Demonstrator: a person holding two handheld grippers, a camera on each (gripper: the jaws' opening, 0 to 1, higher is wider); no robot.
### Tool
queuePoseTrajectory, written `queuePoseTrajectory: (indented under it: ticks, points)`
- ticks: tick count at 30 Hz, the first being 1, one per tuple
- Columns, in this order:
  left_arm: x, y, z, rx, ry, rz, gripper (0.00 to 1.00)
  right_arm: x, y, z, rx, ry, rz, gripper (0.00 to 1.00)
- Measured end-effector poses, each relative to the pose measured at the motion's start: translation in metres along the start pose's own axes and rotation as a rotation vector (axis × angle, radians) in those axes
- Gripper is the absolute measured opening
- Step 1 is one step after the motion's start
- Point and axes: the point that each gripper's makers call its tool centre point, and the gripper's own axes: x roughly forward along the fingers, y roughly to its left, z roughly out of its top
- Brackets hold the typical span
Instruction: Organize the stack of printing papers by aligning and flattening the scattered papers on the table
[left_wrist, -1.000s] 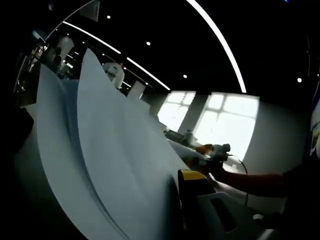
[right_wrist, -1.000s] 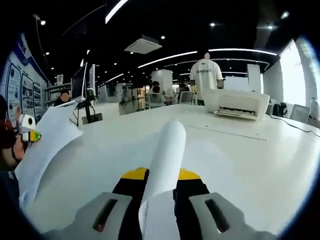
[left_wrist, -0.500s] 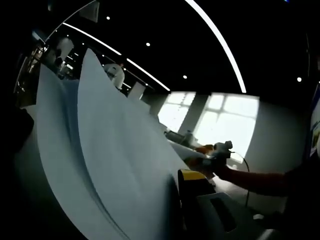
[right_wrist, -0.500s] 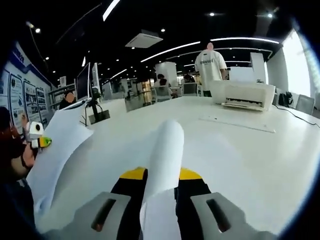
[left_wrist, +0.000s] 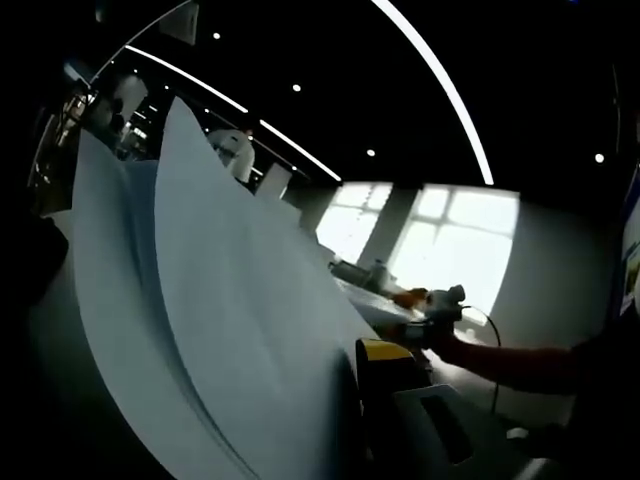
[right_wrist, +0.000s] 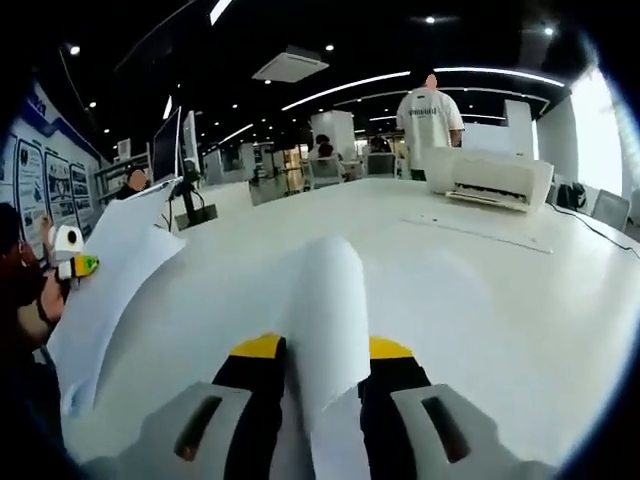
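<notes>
Papers (left_wrist: 200, 320) rise curved across the left of the left gripper view, clamped in the left hand-held gripper (left_wrist: 385, 400) at lower centre. In the right gripper view, the right hand-held gripper (right_wrist: 315, 400) pinches papers at bottom centre above the bench (right_wrist: 500, 280); printer (right_wrist: 488, 178) upper right.

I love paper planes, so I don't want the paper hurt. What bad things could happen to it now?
The right gripper pinches the papers where they bulge into a curl, so they might crease. The left gripper holds the other end, where the sheets fan apart and stand up off the white table; one could slip out. If both grippers pull apart, the papers might tear.
</notes>
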Motion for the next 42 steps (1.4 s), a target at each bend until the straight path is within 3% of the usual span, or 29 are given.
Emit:
queuePoseTrajectory:
  ticks: [8,12,15,21,36,42]
  points:
    - [0.0,0.0,0.0,0.001,0.0,0.0,0.15,-0.006,-0.022,-0.002,0.032,0.017,-0.067,0.28]
    - [0.0,0.0,0.0,0.001,0.001,0.0,0.15,-0.012,-0.027,0.002,0.028,0.007,-0.094,0.15]
    - [0.0,0.0,0.0,0.0,0.001,-0.001,0.15,-0.016,-0.026,0.009,0.027,-0.025,-0.091,0.06]
    - [0.0,0.0,0.0,-0.001,0.001,-0.001,0.15,-0.02,-0.025,0.026,-0.013,-0.08,-0.116,0.0]
    - [0.0,0.0,-0.001,-0.001,0.001,-0.002,0.15,-0.045,-0.012,0.085,-0.151,-0.259,-0.194,0.0]
    - [0.0,0.0,0.0,-0.003,-0.001,-0.003,0.15,-0.05,-0.024,0.102,-0.177,-0.301,-0.228,0.0]
